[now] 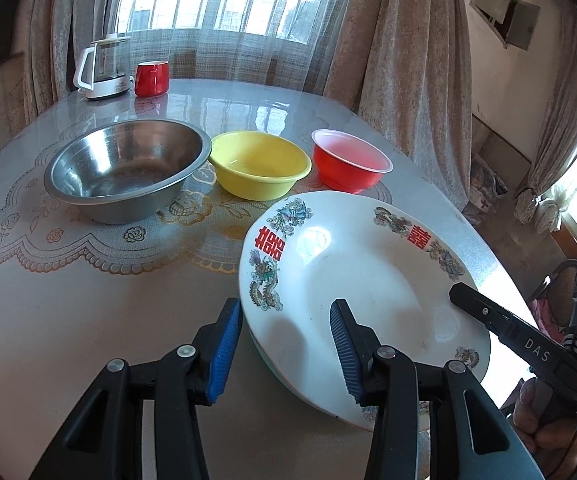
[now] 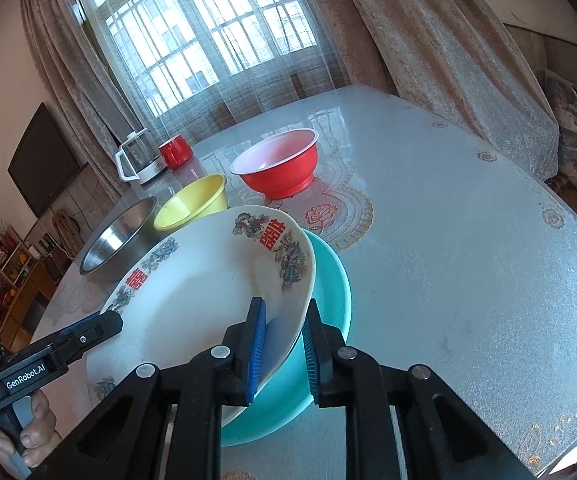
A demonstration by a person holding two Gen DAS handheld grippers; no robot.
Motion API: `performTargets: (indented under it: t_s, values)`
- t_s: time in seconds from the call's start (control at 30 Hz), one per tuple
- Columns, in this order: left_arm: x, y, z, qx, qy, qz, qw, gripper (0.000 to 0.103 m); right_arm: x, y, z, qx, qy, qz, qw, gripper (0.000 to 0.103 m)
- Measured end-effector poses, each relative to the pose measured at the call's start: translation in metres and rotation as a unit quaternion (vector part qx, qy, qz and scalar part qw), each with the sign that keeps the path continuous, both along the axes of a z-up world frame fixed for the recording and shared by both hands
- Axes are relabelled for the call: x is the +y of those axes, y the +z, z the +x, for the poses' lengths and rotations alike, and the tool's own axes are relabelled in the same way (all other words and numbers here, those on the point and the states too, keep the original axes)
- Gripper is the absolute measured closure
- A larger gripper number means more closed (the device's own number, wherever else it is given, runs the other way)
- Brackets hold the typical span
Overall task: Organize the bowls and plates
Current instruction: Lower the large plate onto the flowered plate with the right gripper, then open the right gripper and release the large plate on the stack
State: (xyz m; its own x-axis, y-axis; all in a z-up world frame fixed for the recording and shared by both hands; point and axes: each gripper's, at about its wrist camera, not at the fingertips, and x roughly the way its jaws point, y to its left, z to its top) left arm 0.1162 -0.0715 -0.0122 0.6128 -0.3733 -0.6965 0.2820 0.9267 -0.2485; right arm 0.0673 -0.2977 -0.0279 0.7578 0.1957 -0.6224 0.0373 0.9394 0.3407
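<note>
Count on the worktop (image 1: pixel 88 320): 3 bowls – steel (image 1: pixel 128 168), yellow (image 1: pixel 260 164), red (image 1: pixel 350 160). 2 plates, white (image 2: pixel 192 312) stacked on teal (image 2: pixel 328 280). Also 1 kettle (image 1: pixel 102 68), 1 red mug (image 1: pixel 151 78).

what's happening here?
A person with a gripper in each hand is sorting dishes on a table. The right gripper is clamped on the rim of the white plate, which sits tilted over a teal plate. The left gripper straddles the white plate's other edge, jaws not pressing. The steel bowl, yellow bowl and red bowl stand in a row behind, unstacked.
</note>
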Motion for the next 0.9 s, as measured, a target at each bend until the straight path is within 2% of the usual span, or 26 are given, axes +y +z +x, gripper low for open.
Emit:
performTargets:
  t_s: [0.37,0.5,0.6,0.77,0.9]
  values:
    - [0.010,-0.005,-0.008,0.004,0.018,0.013,0.9998,0.055,0.002,-0.001,-0.001,0.007,-0.007,0.002,1.000,0.083]
    - [0.019,-0.005,-0.011,0.005,0.030,0.003,0.9995,0.048,-0.002,-0.004,-0.001,0.017,-0.014,0.011,1.000,0.073]
    - [0.028,-0.005,-0.014,0.005,0.037,-0.005,0.9993,0.043,-0.004,-0.003,-0.005,0.018,-0.020,0.013,1.000,0.069]
    - [0.042,0.000,-0.021,-0.011,0.052,-0.002,0.9986,0.039,-0.010,0.008,-0.014,0.002,-0.045,0.002,0.999,0.066]
    - [0.054,-0.001,-0.023,-0.013,0.070,0.026,0.9971,0.037,-0.012,0.022,-0.019,-0.019,-0.064,-0.006,0.998,0.064]
